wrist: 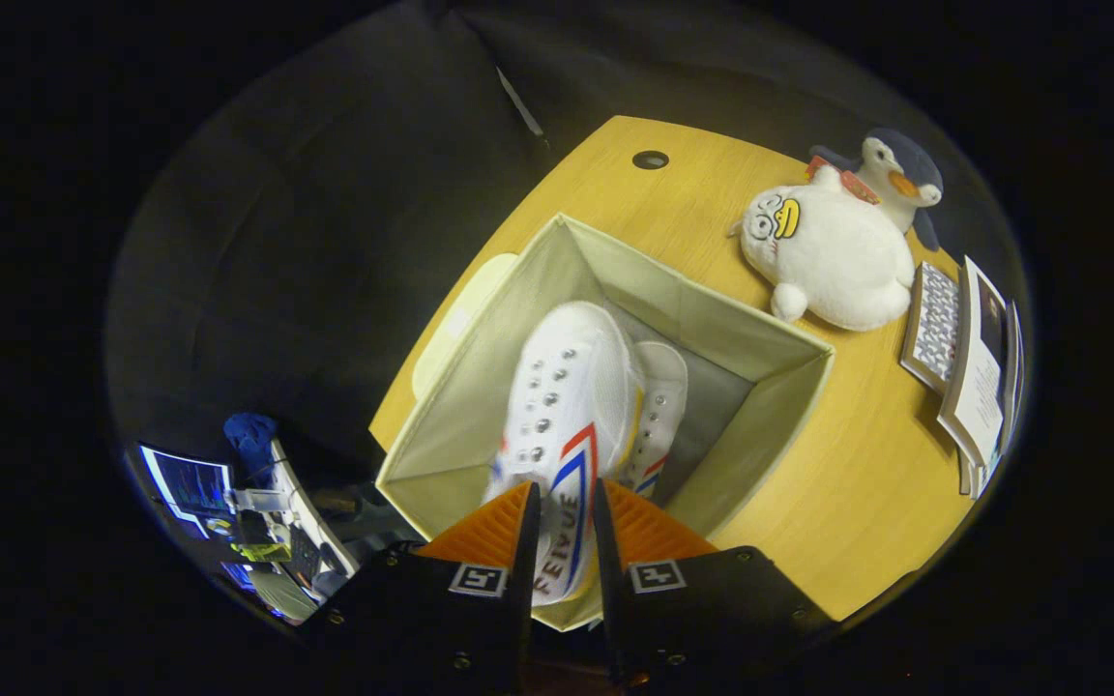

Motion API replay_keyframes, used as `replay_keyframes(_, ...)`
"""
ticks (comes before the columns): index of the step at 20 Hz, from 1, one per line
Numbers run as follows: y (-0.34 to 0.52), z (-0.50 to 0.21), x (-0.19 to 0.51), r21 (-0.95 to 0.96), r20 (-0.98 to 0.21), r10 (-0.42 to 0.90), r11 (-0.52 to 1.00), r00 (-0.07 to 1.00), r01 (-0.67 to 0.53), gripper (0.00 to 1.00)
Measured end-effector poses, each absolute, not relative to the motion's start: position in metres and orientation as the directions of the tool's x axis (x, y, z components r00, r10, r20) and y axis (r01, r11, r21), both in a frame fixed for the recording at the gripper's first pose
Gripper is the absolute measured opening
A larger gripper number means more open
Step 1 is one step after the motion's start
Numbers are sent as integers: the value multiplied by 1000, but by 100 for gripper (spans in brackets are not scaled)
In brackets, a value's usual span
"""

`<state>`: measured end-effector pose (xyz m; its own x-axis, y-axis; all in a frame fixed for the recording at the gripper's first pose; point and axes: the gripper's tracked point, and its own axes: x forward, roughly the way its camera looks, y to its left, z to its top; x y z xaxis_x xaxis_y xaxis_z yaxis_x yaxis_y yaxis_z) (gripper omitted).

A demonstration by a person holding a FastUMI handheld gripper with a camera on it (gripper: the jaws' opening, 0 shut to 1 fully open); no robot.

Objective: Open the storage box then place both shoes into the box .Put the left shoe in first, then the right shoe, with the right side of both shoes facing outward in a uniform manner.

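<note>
A beige fabric storage box [779, 406] stands open on the yellow wooden table [866, 503]. My gripper [567, 512] is above the box's near rim, shut on the heel end of a white canvas shoe [567, 396] with red and blue stripes, which hangs toe-first into the box. A second white shoe [661, 396] lies on the box's grey floor, just right of the held one and partly hidden by it. A pale lid [460, 319] lies against the box's left side.
A white plush duck [833, 256] and a grey penguin plush [895, 174] lie on the table beyond the box. Books and a patterned card [968, 367] are stacked at the table's right. A round cable hole [650, 159] sits near the far edge. A desk with screens [228, 503] stands below left.
</note>
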<state>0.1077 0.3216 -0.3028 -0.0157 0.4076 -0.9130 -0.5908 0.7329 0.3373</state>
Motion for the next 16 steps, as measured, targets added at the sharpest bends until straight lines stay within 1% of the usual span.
replay_keyframes(1,323,-293,107,360,-902,432,730,-15,-581,35)
replay_keyframes(3,318,-277,112,360,-887,461,709,13,-606,50)
replay_keyframes(6,292,-260,120,280,-881,462,680,99,-677,95)
replay_keyframes(7,284,-254,122,259,-873,469,679,134,-687,98)
replay_keyframes(9,269,-241,126,243,-843,497,694,206,-678,98)
replay_keyframes(12,239,-216,126,259,-780,543,734,312,-628,98)
replay_keyframes(14,213,-196,132,251,-728,552,766,406,-592,98)
replay_keyframes(16,180,-178,139,206,-675,526,808,518,-552,98)
